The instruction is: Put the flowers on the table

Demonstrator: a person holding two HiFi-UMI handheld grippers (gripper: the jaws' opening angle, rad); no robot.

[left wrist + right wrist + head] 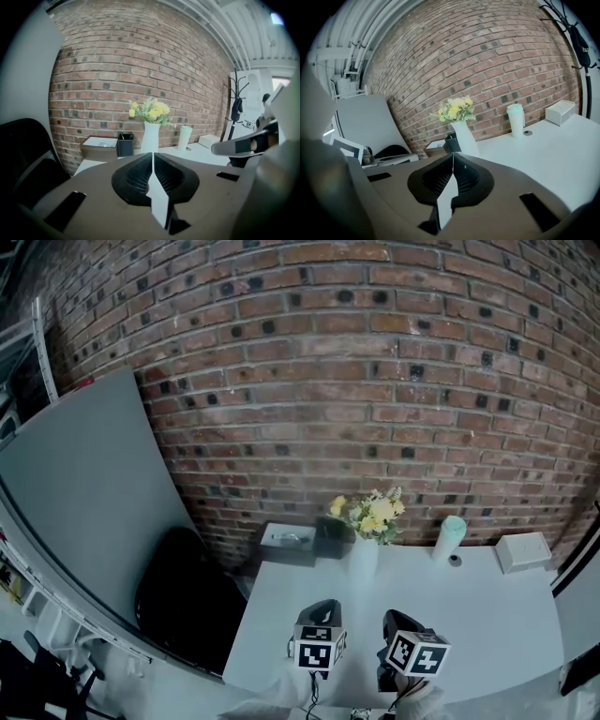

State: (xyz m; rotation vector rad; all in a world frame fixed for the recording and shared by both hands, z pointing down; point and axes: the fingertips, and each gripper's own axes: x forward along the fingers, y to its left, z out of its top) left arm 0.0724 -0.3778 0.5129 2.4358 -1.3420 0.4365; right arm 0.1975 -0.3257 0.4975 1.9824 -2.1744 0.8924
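Yellow and white flowers (370, 512) stand in a white vase (363, 557) at the back of the white table (487, 615), close to the brick wall. My left gripper (325, 606) and right gripper (398, 618) hover side by side over the table's front part, well short of the vase. In the left gripper view the jaws (153, 157) meet with nothing between them, and the flowers (151, 111) and vase (150, 137) are straight ahead. In the right gripper view the jaws (453, 157) also touch and are empty, with the vase (465, 138) ahead.
A mint tumbler (451, 538) and a small white box (523, 551) sit right of the vase. A brown tray (288, 542) and a black pen holder (330, 535) sit to its left. A black chair (183, 601) and grey panel (84, 493) stand left of the table.
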